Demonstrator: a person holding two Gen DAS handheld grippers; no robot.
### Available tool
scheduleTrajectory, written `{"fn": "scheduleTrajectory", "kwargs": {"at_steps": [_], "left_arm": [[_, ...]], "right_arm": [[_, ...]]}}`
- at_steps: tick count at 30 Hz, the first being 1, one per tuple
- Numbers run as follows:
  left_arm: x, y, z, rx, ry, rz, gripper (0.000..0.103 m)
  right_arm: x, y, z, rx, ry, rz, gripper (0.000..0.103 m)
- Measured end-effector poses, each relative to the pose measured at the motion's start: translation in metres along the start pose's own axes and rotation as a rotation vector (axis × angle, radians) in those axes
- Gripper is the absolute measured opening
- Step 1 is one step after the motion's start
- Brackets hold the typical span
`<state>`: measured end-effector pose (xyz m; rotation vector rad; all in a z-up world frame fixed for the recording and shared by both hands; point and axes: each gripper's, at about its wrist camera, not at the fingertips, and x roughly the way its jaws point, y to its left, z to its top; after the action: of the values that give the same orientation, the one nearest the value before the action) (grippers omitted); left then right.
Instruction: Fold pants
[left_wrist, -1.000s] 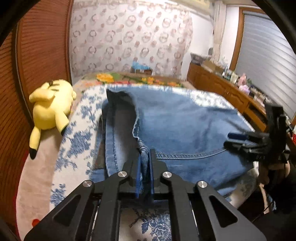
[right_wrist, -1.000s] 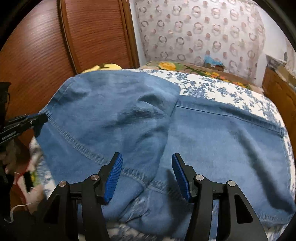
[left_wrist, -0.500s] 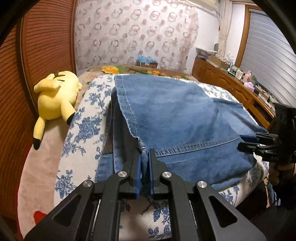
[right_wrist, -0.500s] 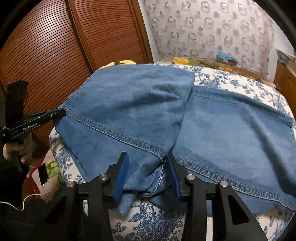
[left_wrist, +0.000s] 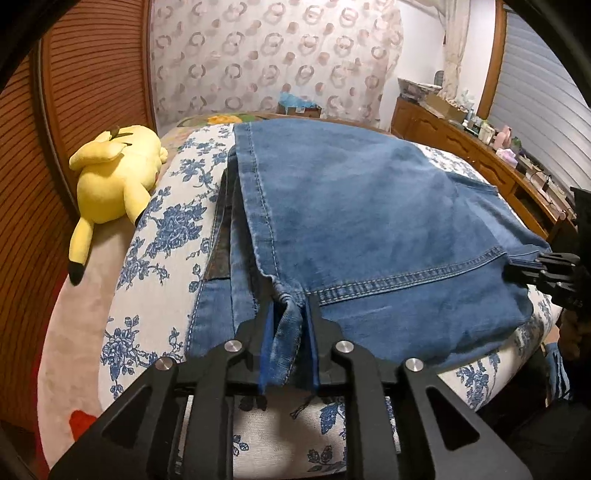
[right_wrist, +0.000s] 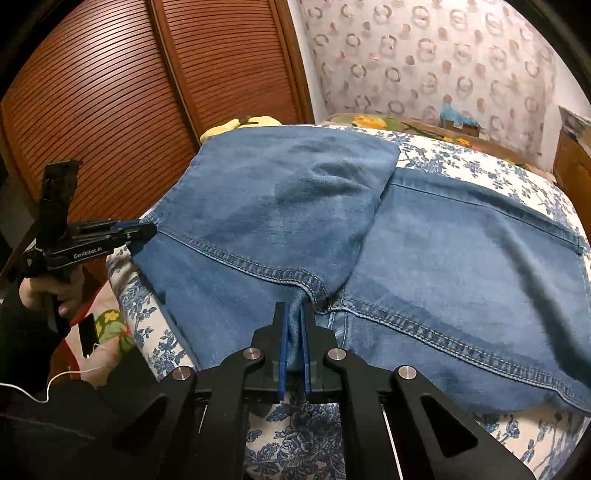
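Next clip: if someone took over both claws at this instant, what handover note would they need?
Left claw: shut on a near hem corner of the jeans, with denim bunched between its pads.
Right claw: shut on the same stitched hem, at its other end.
Jeans: spread across the floral bed cover, with one layer lying over another.
Done: one fold appears to be laid down.
Left: release the hem, smooth the top layer, then probably fold again into a compact stack.

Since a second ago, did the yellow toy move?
No. The yellow toy lies in the same spot on the bed beside the wooden door; only the camera shifted.
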<state>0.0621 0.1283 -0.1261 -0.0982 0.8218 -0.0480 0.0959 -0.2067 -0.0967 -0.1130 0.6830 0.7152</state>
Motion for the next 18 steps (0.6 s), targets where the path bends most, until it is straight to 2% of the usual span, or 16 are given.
{"fn": "scheduleTrajectory", "kwargs": {"at_steps": [3, 5, 6, 8, 10, 18], "left_arm": [[0.0, -0.003, 0.001, 0.012, 0.002, 0.003, 0.026], [-0.003, -0.009, 0.003, 0.035, -0.015, -0.001, 0.046], [-0.005, -0.011, 0.004, 0.043, -0.029, 0.002, 0.05], [-0.008, -0.017, 0.007, 0.046, -0.041, 0.012, 0.066], [-0.012, -0.021, 0.011, 0.052, -0.051, 0.011, 0.078], [-0.023, -0.046, 0.025, 0.11, -0.081, 0.032, 0.08]], "right_arm": [[-0.002, 0.002, 0.0, 0.016, -0.008, -0.006, 0.006], [-0.006, 0.005, -0.002, 0.023, -0.016, -0.009, 0.007], [-0.008, 0.006, -0.002, 0.027, -0.021, -0.01, 0.007], [-0.013, 0.005, -0.005, 0.031, -0.03, -0.017, 0.007], [-0.018, 0.003, -0.008, 0.032, -0.041, -0.03, 0.007], [-0.031, -0.009, -0.019, 0.072, -0.079, -0.094, 0.009]]}}
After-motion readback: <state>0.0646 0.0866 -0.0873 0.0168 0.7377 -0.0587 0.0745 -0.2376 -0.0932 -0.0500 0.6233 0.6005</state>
